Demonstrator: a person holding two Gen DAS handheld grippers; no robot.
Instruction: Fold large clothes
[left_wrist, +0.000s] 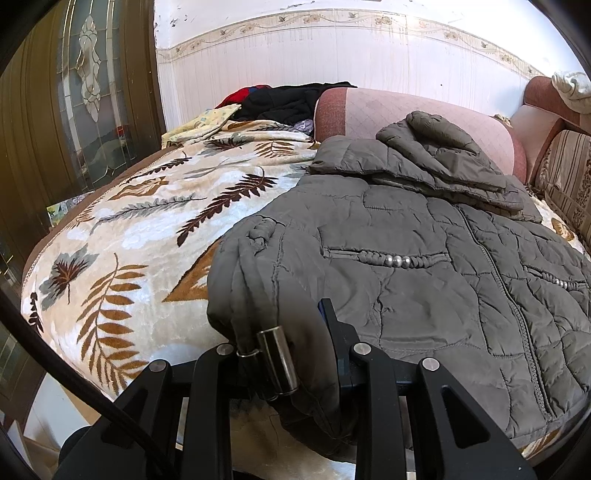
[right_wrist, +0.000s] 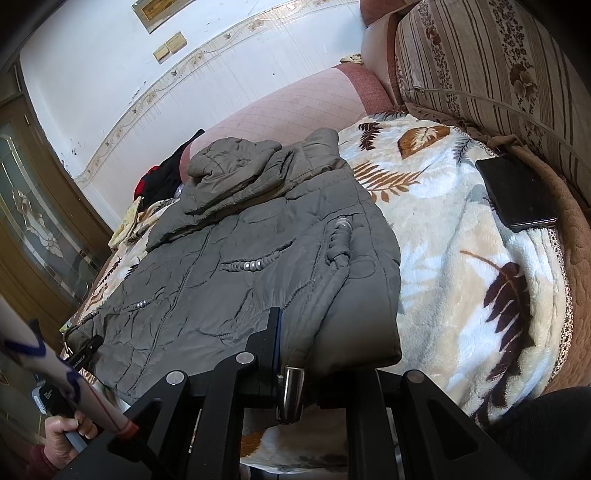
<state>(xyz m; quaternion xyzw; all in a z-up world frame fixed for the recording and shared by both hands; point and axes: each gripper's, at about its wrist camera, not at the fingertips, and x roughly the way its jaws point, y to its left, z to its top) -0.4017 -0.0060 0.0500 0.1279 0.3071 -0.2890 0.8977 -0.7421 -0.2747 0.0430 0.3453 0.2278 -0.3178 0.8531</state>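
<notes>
A grey-olive quilted jacket (left_wrist: 424, 251) lies front up on the leaf-patterned blanket (left_wrist: 155, 221), hood (left_wrist: 436, 147) folded down over the chest and sleeves folded in. My left gripper (left_wrist: 291, 350) is shut on the jacket's near left hem corner, with cloth bunched between its jaws. In the right wrist view the jacket (right_wrist: 240, 258) shows again, and my right gripper (right_wrist: 306, 354) is shut on its near right hem corner. The left gripper (right_wrist: 86, 352) also shows at the hem's far left there.
A black phone (right_wrist: 517, 192) lies on the blanket at the right, near the striped sofa cushion (right_wrist: 491, 62). A pink bolster (left_wrist: 388, 107) and a pile of dark clothes (left_wrist: 284, 99) sit behind the jacket. A wooden glass door (left_wrist: 81, 92) stands at left.
</notes>
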